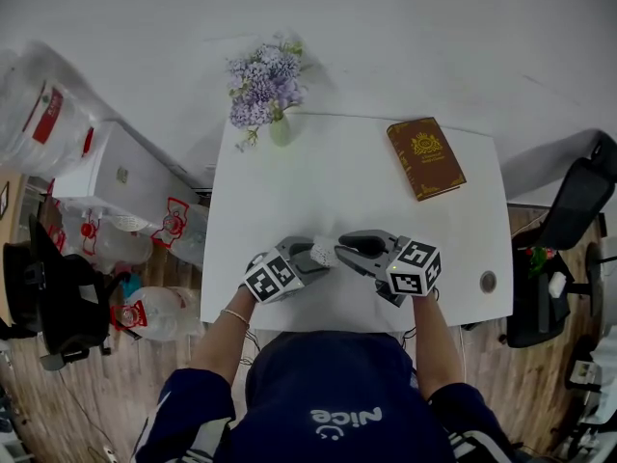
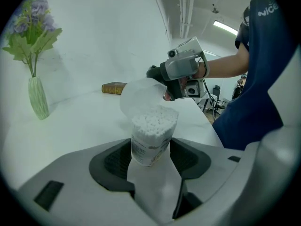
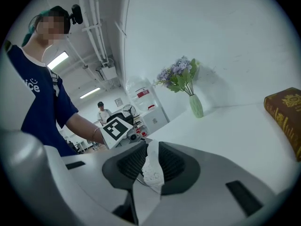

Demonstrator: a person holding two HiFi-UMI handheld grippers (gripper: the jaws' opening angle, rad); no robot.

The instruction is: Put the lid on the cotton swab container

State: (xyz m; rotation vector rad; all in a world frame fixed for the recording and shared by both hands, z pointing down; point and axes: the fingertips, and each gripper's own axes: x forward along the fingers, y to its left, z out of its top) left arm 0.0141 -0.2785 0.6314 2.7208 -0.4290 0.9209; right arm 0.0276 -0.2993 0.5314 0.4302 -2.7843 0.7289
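The clear cotton swab container, packed with white swabs, stands upright between the pads of my left gripper, which grip its sides. My right gripper is shut on the translucent lid, holding it tilted just above and behind the container's open mouth. In the right gripper view the lid shows edge-on between the shut jaws of my right gripper. From the head view both grippers meet near the table's front edge, left gripper and right gripper, with the container between them.
On the white table a green vase of purple flowers stands at the back left and a brown book lies at the back right. A small round disc sits near the right front corner. Black chairs flank the table.
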